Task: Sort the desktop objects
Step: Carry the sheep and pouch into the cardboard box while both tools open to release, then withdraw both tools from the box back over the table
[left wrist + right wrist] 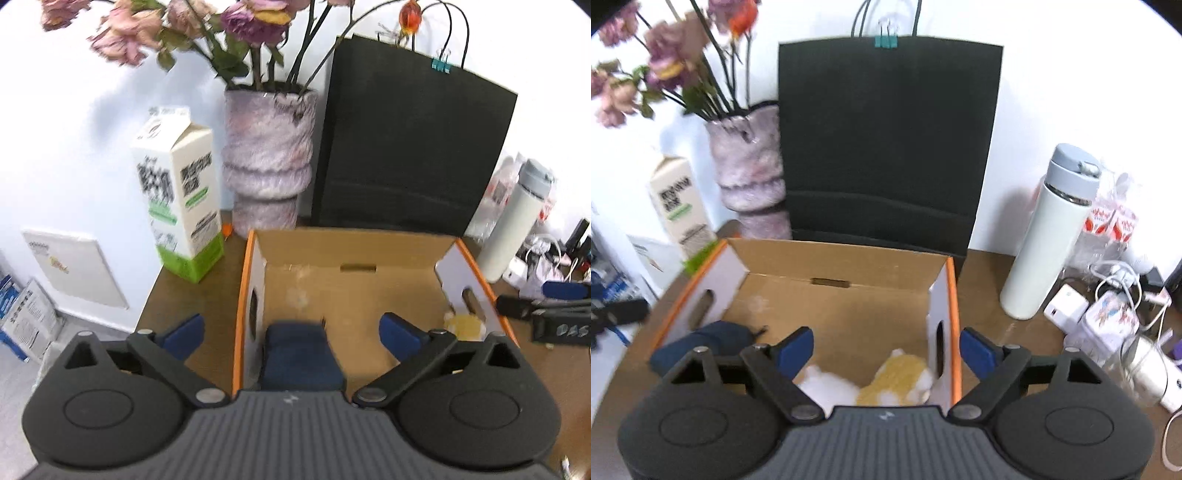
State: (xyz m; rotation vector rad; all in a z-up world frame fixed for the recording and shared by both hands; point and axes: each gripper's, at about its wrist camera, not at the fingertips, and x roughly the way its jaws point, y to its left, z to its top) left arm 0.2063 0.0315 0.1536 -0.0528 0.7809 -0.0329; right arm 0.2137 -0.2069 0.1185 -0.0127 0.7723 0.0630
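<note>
An open cardboard box [354, 291] with orange edges stands on the brown desk; it also shows in the right wrist view [834, 299]. A dark blue case [301, 356] lies inside at its near left; in the right wrist view the case [701, 341] is at the box's left. A yellow and white plush toy [897, 380] lies inside at the near right; in the left wrist view only a yellow bit [463, 326] shows. My left gripper [291, 334] is open and empty above the case. My right gripper [886, 349] is open and empty above the plush toy.
Behind the box stand a black paper bag [410, 147], a pink vase [267, 166] of dried flowers and a milk carton [181, 192]. To the right are a white bottle [1051, 232], chargers and cables [1108, 306], and snack packets [1112, 225].
</note>
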